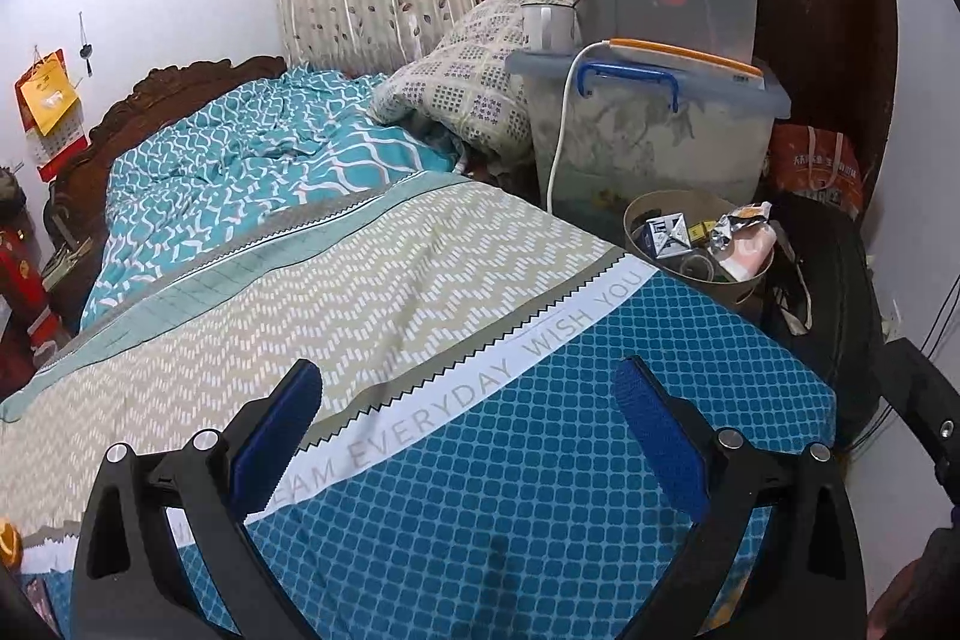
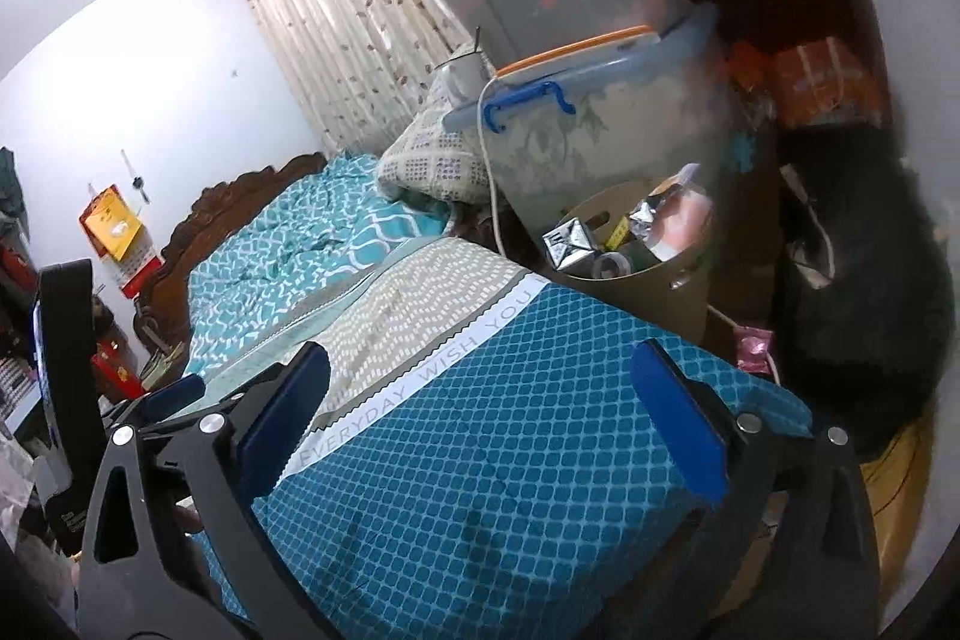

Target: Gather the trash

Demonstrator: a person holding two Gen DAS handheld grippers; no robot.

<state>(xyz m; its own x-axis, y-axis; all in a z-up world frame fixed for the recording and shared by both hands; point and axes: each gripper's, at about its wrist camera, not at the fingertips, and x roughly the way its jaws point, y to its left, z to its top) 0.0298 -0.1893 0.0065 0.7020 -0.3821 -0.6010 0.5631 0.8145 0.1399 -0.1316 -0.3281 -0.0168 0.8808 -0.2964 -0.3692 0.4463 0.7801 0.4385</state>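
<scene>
Trash in bin [image 2: 630, 244], seemingly well beyond right claw [image 2: 480, 370], gaping empty.

My left gripper [image 1: 468, 412] and right gripper [image 2: 480, 400]: black plastic frames, ribbed blue pads [image 1: 660, 442] lining the fingers' inner faces, silver screws [image 1: 729, 438] behind them.

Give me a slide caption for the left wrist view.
Open left gripper above the bed, trash bin beside it.
</scene>
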